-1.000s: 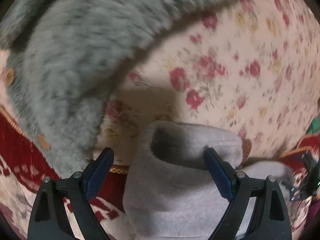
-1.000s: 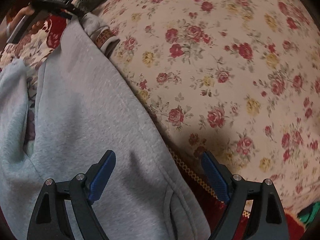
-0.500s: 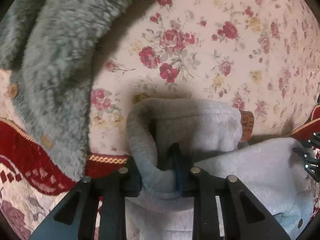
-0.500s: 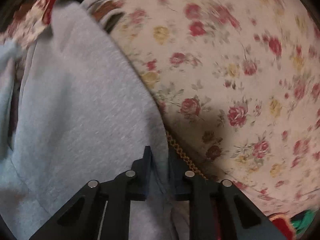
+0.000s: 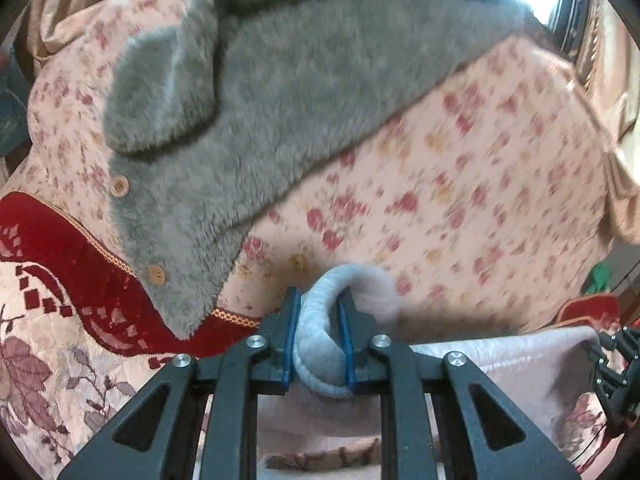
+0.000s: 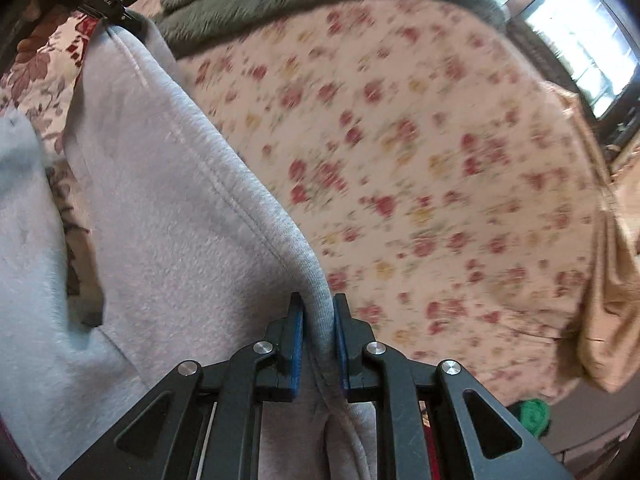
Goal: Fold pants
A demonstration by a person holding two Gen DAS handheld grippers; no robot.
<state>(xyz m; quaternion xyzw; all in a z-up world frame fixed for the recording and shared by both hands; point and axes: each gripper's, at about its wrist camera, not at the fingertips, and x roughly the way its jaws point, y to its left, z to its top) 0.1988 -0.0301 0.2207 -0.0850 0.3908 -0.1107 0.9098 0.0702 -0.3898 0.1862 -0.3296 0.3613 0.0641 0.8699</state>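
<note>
Light grey sweatpants (image 6: 160,220) hang stretched between both grippers above a floral bedspread (image 6: 400,160). In the right wrist view, my right gripper (image 6: 318,304) is shut on the folded edge of the pants, and the cloth runs up and left to the left gripper (image 6: 100,0). In the left wrist view, my left gripper (image 5: 318,300) has a rolled hem of the pants (image 5: 320,360) bunched between its blue pads, with its jaws still closing on it. The right gripper (image 5: 616,372) shows at the far right edge, holding the same cloth.
A fluffy grey-green buttoned garment (image 5: 280,120) lies across the back of the bed. A red and cream patterned blanket (image 5: 52,248) covers the near left. Beige cloth (image 6: 608,300) hangs off the right side, a green item (image 6: 534,416) lies below it, and a bright window (image 6: 580,40) is behind.
Both grippers went from wide open over the pants to clamped on them. They have since lifted the cloth up off the bed, and more of the room has come into view.
</note>
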